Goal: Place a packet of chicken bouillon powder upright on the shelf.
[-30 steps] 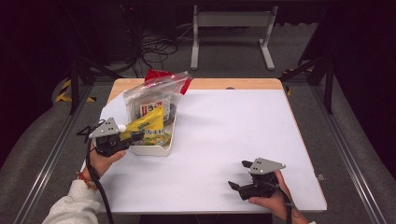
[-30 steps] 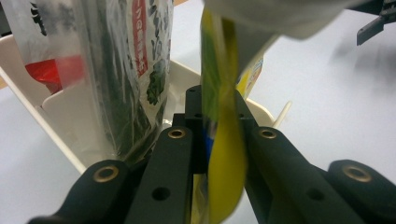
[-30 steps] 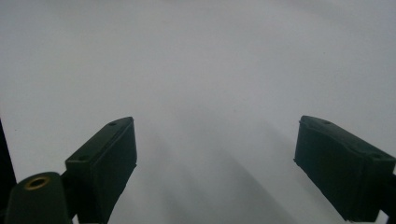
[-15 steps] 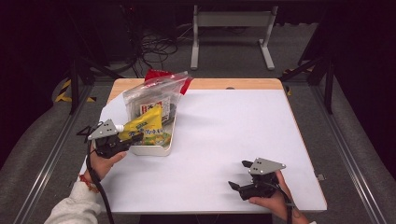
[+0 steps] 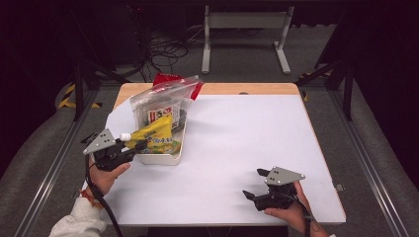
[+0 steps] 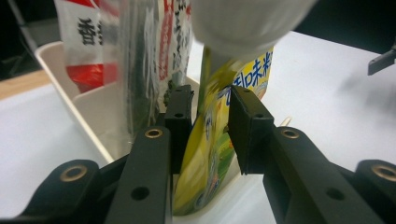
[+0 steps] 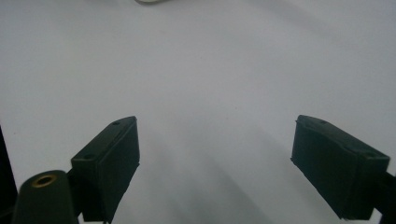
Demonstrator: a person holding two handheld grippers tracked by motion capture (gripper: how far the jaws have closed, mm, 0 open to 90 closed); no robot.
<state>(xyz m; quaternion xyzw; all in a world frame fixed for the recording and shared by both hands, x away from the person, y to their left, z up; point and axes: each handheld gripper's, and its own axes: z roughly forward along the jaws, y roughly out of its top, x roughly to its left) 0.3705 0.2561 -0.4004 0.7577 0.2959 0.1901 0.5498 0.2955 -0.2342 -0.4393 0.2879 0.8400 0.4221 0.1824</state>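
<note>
A: Starting at the left, we are seeing the left gripper [image 5: 132, 149] sitting at the near left corner of the white tray [image 5: 163, 159], with a hand [image 5: 106, 175] wrapped around its body and a cable trailing toward the near edge.

B: And the yellow pouch [image 5: 154, 136]? We are finding it leaning in the tray, its white cap [image 5: 125, 136] pointing left, over the gripper.

A: In the left gripper view we are looking at the yellow pouch [image 6: 210, 154] standing between the two black pads [image 6: 179, 122]. The jaws have just been opening, and we are seeing a gap on the right side, so the pads are no longer pressing it: the gripper is loose around the pouch.

B: Behind it, on the far side of the tray, we are noticing a clear bag [image 5: 160, 101] with red and white packets inside, standing upright.

A: The tray itself is resting on the left part of the white bench [image 5: 247, 143].

B: Moving right, we are seeing the right gripper [image 5: 252, 195] lying low at the near right of the bench, well apart from the tray, held by the other hand [image 5: 289, 210].

A: In the right gripper view its jaws are standing wide apart over bare bench [image 7: 210, 84], with nothing between them.
</note>
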